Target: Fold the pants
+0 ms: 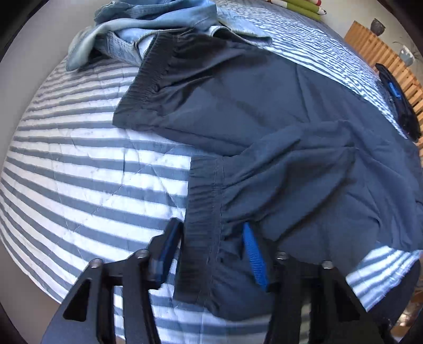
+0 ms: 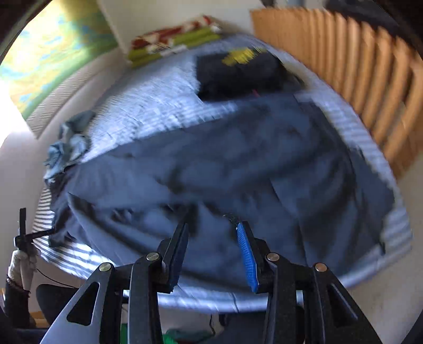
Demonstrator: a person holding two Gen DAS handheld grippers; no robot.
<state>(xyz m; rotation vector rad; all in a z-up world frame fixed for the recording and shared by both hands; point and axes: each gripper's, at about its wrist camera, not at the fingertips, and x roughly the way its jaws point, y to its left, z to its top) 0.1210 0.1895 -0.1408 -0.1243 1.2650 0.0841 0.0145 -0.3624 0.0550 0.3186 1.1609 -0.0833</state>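
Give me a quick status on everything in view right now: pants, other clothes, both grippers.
Navy pants: spread on the striped bedspread, one leg doubled back so its cuff lies near the waistband, rumpled.
Light denim garment: crumpled, unfolded, beside the waistband.
Dark folded garment: folded, at the far end of the bed.
Left gripper: open, jaws straddling the cuff.
Right gripper: open, above the pants, nothing held.

On the striped bed (image 1: 79, 164) lie one pair of navy pants (image 1: 277, 127), one crumpled denim garment (image 1: 148, 23), one dark folded garment (image 2: 238, 76) and one green-striped folded blanket (image 2: 171, 42).
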